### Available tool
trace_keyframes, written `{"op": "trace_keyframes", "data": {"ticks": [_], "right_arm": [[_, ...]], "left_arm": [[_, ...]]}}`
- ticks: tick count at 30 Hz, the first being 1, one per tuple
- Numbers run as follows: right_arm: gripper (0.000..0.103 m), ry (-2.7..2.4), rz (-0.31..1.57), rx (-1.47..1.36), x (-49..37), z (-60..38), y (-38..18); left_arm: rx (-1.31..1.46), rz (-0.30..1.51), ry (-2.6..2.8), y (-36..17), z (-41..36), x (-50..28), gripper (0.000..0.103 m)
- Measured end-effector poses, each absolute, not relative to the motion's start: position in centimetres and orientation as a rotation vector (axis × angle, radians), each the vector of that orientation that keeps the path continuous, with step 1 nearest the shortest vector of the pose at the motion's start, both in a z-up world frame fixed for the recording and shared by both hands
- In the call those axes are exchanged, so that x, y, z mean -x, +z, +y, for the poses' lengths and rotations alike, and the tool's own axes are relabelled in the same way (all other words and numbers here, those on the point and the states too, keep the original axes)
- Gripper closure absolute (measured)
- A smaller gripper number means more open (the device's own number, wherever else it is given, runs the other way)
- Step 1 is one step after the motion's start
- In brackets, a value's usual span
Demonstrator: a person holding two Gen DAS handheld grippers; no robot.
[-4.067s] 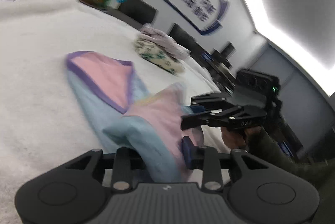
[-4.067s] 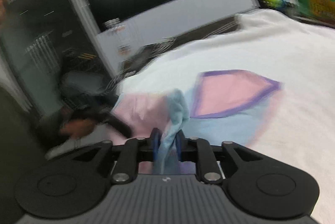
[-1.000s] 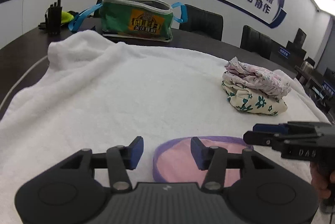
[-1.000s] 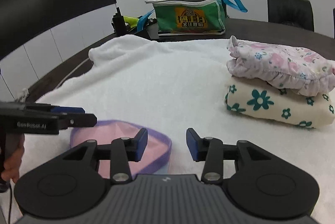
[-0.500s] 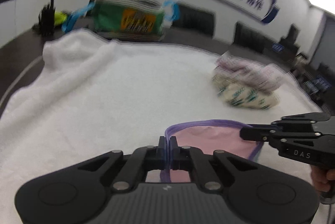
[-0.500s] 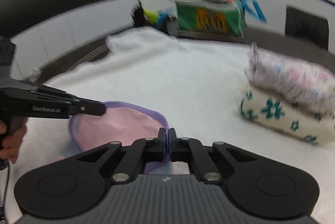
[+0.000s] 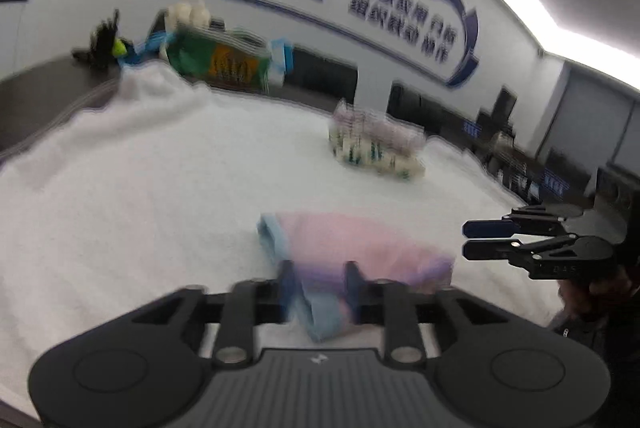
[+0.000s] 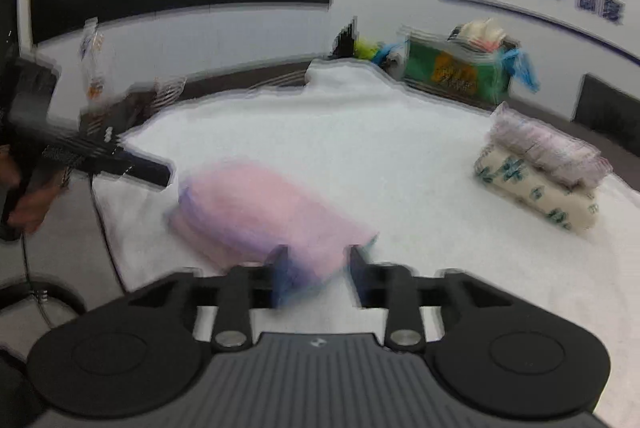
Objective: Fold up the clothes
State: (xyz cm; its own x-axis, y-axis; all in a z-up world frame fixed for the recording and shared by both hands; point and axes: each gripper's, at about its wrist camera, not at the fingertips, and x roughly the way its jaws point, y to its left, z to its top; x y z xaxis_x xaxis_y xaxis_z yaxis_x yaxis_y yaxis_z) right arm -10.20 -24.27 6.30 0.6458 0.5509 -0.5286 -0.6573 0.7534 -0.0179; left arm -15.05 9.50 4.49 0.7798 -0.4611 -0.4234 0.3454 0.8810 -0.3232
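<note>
A small pink and light-blue garment [image 7: 360, 240] with a purple hem lies folded on the white towel [image 7: 160, 168]; both views are blurred by motion. My left gripper [image 7: 319, 284] has its jaws opening, with the garment's near blue edge loose between them. My right gripper [image 8: 318, 268] is opening too, over the garment's [image 8: 260, 212] near corner. In the left wrist view the right gripper [image 7: 492, 240] reaches in from the right with its fingers apart. From the left of the right wrist view comes the left gripper [image 8: 152, 174], held by a hand.
A stack of folded floral clothes [image 7: 376, 152] [image 8: 540, 180] sits on the towel [image 8: 360, 148] to the right. A green bag [image 7: 224, 60] [image 8: 456, 72] stands on the dark table behind it. Chairs line the far wall.
Half a second ago both grippers were shut on the garment's purple hem. Now both have their jaws apart, the hem has been carried over, and the garment lies folded.
</note>
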Motion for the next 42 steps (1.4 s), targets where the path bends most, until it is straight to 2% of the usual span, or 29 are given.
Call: {"op": "trace_keyframes", "data": {"ticks": [4,9,11,13,14,16,18,22,23,25,27,29,30,31,33,39,42], "right_arm": [[0.059,0.707,0.452,0.100,9.2,-23.5,7.3],[0.059,0.700,0.535,0.172,7.6,-19.2,2.9],[0.054,0.656,0.546,0.216,7.4,-18.7,1.5],[0.048,0.618,0.531,0.148,7.5,-20.1,2.1],[0.047,0.599,0.523,0.113,7.6,-20.8,2.5],[0.043,0.548,0.502,0.068,7.9,-22.1,3.3],[0.043,0.535,0.537,-0.011,8.2,-23.5,3.6],[0.042,0.582,0.636,-0.177,7.3,-24.4,2.3],[0.046,0.575,0.655,-0.179,7.1,-24.2,1.8],[0.095,0.554,0.663,-0.119,6.7,-23.1,0.8],[0.095,0.531,0.661,-0.127,6.6,-22.8,0.5],[0.093,0.527,0.651,-0.123,6.4,-22.8,0.7],[0.084,0.523,0.639,-0.128,6.7,-23.0,1.1],[0.063,0.517,0.632,-0.138,6.8,-23.4,1.4],[0.046,0.509,0.617,-0.164,6.8,-24.2,1.9],[0.046,0.533,0.699,-0.272,5.6,-24.4,1.0],[0.047,0.544,0.709,-0.268,5.4,-23.5,0.3]], "left_arm": [[0.198,0.474,-0.411,5.5,7.1,13.2,0.060],[0.102,0.566,-0.375,2.8,2.6,11.1,0.060],[0.083,0.579,-0.366,2.0,2.0,11.2,0.059],[0.115,0.577,-0.368,2.1,2.7,11.5,0.054],[0.147,0.580,-0.365,2.4,3.5,11.5,0.052],[0.228,0.574,-0.331,3.0,5.4,11.6,0.040],[0.284,0.599,-0.287,3.0,6.7,10.6,0.034],[0.323,0.665,-0.265,2.6,7.3,8.4,0.035],[0.321,0.668,-0.274,2.6,7.1,7.9,0.036],[0.310,0.676,-0.283,2.5,6.7,8.0,0.042],[0.297,0.685,-0.291,2.3,6.2,8.2,0.051],[0.293,0.687,-0.293,2.2,6.0,8.3,0.049],[0.299,0.684,-0.290,2.3,6.4,8.5,0.046],[0.308,0.682,-0.287,2.3,6.8,8.6,0.041],[0.331,0.687,-0.283,2.4,7.5,8.4,0.037],[0.386,0.734,-0.318,2.2,7.6,7.0,0.035],[0.382,0.747,-0.349,2.1,6.9,6.8,0.039]]}}
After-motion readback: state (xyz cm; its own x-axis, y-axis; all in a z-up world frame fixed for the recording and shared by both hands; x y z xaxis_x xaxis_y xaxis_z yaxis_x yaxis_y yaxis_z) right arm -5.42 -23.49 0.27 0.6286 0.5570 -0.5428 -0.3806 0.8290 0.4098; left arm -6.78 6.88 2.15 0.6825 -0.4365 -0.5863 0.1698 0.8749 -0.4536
